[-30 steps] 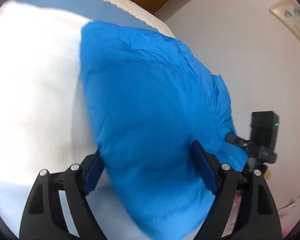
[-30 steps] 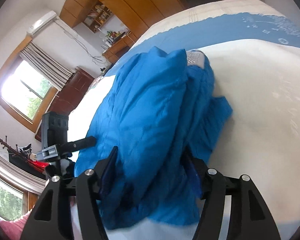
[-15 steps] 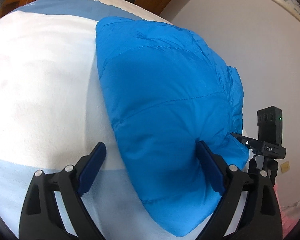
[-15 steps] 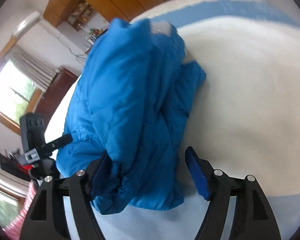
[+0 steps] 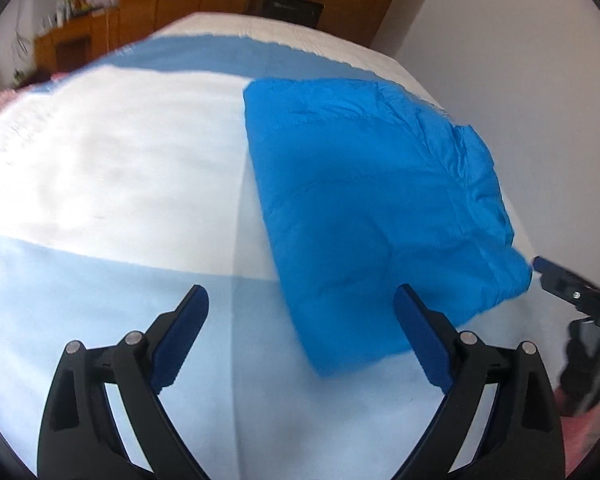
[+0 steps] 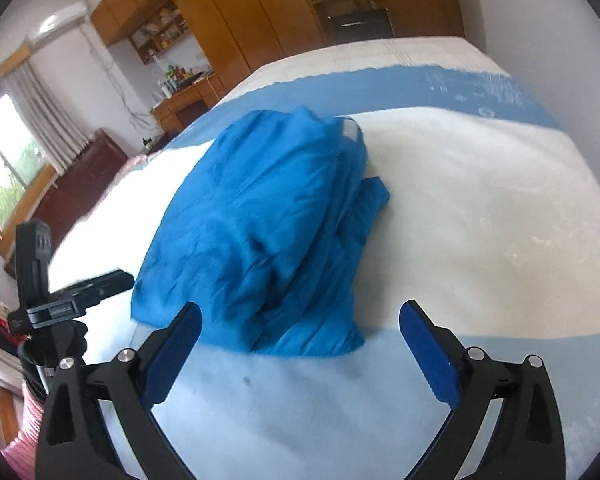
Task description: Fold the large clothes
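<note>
A bright blue padded jacket (image 5: 372,208) lies folded into a thick bundle on the bed (image 5: 100,168). In the left wrist view it is ahead and to the right. My left gripper (image 5: 300,304) is open and empty, just short of the bundle's near edge. In the right wrist view the jacket (image 6: 260,232) sits ahead, slightly left, its folded layers showing on the right side. My right gripper (image 6: 300,320) is open and empty, just short of the near edge.
The bed has a white and pale blue cover (image 6: 480,208). A black camera on a tripod (image 6: 40,276) stands at the bed's edge, also in the left wrist view (image 5: 580,300). Wooden wardrobes (image 6: 260,20) line the far wall. A window (image 6: 4,168) is at left.
Both grippers have opened, let go of the jacket and drawn back from it. The jacket now lies alone on the bed as a folded bundle.
</note>
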Demonstrator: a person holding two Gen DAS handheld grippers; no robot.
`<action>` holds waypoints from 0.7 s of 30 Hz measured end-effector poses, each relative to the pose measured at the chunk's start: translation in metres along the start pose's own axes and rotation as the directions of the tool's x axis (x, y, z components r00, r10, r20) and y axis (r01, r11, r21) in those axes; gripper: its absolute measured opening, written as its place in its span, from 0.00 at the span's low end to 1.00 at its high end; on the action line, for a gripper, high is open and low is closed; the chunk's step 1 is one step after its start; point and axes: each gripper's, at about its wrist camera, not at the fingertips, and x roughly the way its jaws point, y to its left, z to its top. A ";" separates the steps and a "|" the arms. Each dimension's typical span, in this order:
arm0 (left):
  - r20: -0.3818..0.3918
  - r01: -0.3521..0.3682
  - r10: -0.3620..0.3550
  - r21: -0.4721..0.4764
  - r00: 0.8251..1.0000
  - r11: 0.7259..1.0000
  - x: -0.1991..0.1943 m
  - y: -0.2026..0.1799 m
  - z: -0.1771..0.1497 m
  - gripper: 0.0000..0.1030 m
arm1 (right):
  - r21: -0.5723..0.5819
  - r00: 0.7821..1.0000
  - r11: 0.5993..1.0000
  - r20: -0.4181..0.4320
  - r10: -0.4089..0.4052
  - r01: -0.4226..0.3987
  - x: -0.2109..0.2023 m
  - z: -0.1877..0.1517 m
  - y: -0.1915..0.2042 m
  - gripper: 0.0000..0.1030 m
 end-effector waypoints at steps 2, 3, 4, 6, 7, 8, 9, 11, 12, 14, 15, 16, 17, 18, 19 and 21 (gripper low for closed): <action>0.030 -0.039 0.039 0.012 0.999 0.999 -0.008 -0.008 -0.006 0.93 | -0.031 0.999 0.999 -0.013 -0.033 0.032 -0.004 -0.009 0.013 0.96; 0.040 -0.051 0.051 0.014 0.998 0.999 -0.012 -0.011 -0.009 0.94 | -0.047 0.999 0.998 -0.011 -0.049 0.048 -0.006 -0.014 0.021 0.96; 0.046 -0.066 0.065 0.015 0.997 0.998 -0.016 -0.015 -0.011 0.94 | -0.059 0.998 0.996 -0.004 -0.066 0.065 -0.010 -0.019 0.025 0.96; 0.041 -0.056 0.055 0.008 0.998 0.998 -0.026 -0.015 -0.021 0.94 | -0.077 0.995 0.992 0.008 -0.100 0.101 -0.016 -0.028 0.033 0.96; 0.036 -0.053 0.053 -0.004 0.998 0.999 -0.026 -0.015 -0.022 0.94 | -0.078 0.994 0.991 0.007 -0.111 0.111 -0.020 -0.031 0.036 0.96; 0.032 -0.055 0.055 -0.015 0.998 0.998 -0.030 -0.017 -0.024 0.94 | -0.075 0.994 0.991 0.006 -0.111 0.111 -0.022 -0.033 0.038 0.96; 0.032 -0.056 0.057 -0.022 0.998 0.998 -0.035 -0.016 -0.027 0.94 | -0.070 0.994 0.992 0.004 -0.108 0.108 -0.024 -0.035 0.040 0.96; 0.050 -0.068 0.070 -0.030 0.996 0.997 -0.043 -0.013 -0.042 0.94 | -0.065 0.994 0.992 0.001 -0.108 0.107 -0.028 -0.039 0.042 0.96; 0.065 -0.085 0.087 -0.030 0.994 0.996 -0.049 -0.014 -0.044 0.94 | -0.064 0.994 0.991 0.002 -0.114 0.114 -0.030 -0.040 0.043 0.96; 0.083 -0.111 0.113 -0.026 0.990 0.993 -0.056 -0.014 -0.051 0.94 | -0.065 0.992 0.990 0.004 -0.127 0.127 -0.034 -0.044 0.046 0.96; 0.091 -0.122 0.124 -0.023 0.988 0.992 -0.059 -0.015 -0.055 0.94 | -0.062 0.992 0.990 0.003 -0.127 0.127 -0.035 -0.045 0.046 0.96; 0.098 -0.131 0.132 -0.018 0.986 0.991 -0.065 -0.015 -0.060 0.94 | -0.058 0.992 0.991 0.001 -0.122 0.122 -0.036 -0.045 0.046 0.96; 0.103 -0.133 0.133 -0.014 0.986 0.991 -0.072 -0.015 -0.065 0.94 | -0.054 0.993 0.992 -0.002 -0.114 0.114 -0.037 -0.046 0.046 0.96; 0.108 -0.135 0.136 -0.011 0.985 0.991 -0.075 -0.017 -0.067 0.94 | -0.049 0.995 0.993 -0.004 -0.104 0.104 -0.039 -0.047 0.047 0.96; 0.113 -0.142 0.142 -0.007 0.983 0.990 -0.079 -0.018 -0.070 0.94 | -0.046 0.995 0.994 -0.003 -0.101 0.100 -0.042 -0.049 0.048 0.96; 0.122 -0.151 0.150 -0.001 0.981 0.989 -0.085 -0.021 -0.074 0.94 | -0.042 0.995 0.994 0.005 -0.102 0.103 -0.046 -0.051 0.049 0.96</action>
